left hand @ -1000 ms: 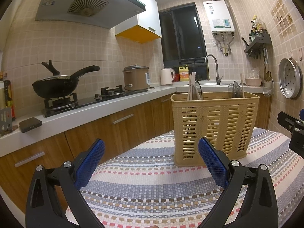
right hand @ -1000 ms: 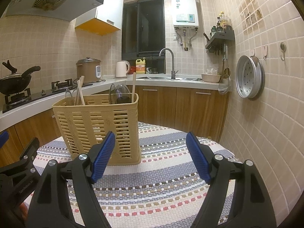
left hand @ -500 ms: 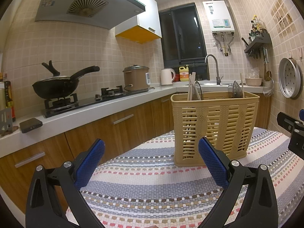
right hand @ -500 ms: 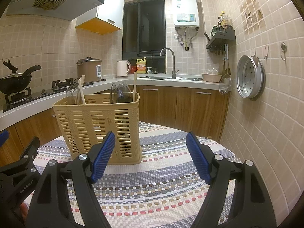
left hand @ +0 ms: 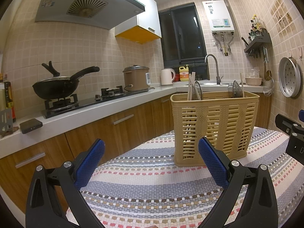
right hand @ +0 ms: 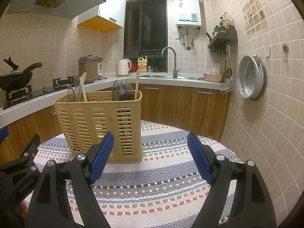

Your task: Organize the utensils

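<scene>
A tan slotted utensil basket (left hand: 213, 123) stands upright on a striped woven tablecloth (left hand: 152, 180); it also shows in the right wrist view (right hand: 102, 125). Wooden chopsticks (right hand: 82, 89) and dark spoons (right hand: 123, 91) stick up from it. My left gripper (left hand: 151, 161) is open and empty, short of the basket and to its left. My right gripper (right hand: 150, 157) is open and empty, just in front of the basket's right corner. Part of the right gripper shows at the right edge of the left wrist view (left hand: 292, 133).
A kitchen counter (left hand: 95, 112) runs along the left with a black wok (left hand: 55, 89), a rice cooker (left hand: 135, 77) and a kettle (left hand: 167, 77). A sink tap (right hand: 171, 60) is at the back. A metal steamer tray (right hand: 250, 79) hangs on the right wall.
The right wrist view has shifted slightly, the basket sitting a little further right and closer. The left gripper has barely moved. Both grippers stay open.
</scene>
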